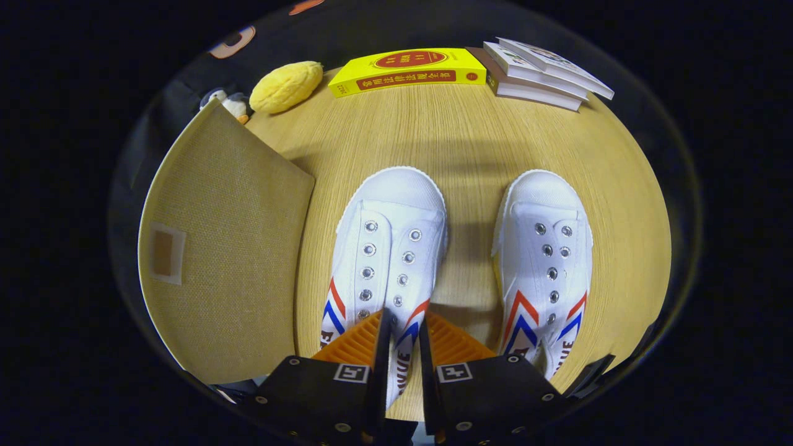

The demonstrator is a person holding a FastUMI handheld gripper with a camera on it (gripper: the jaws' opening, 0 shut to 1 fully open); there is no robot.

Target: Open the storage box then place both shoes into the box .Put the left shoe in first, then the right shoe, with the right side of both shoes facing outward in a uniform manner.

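Note:
Two white canvas shoes with red and blue chevrons stand side by side on the wooden table (471,142), toes pointing away from me. The left shoe (390,241) lies right at my fingers, and the right shoe (545,260) sits apart to its right. My gripper (404,319) is nearly closed, with the left shoe's right side wall pinched in the narrow gap between the two fingers. The storage box (229,248), beige fabric with a small label patch, stands left of the left shoe. I see one broad flat panel of it and cannot tell whether it is open.
Along the table's far edge lie a yellow book (406,71), a stack of books (539,74) and a yellow plush toy (286,87). A small toy bird (230,102) peeks out behind the box. Bare tabletop lies beyond the shoes' toes.

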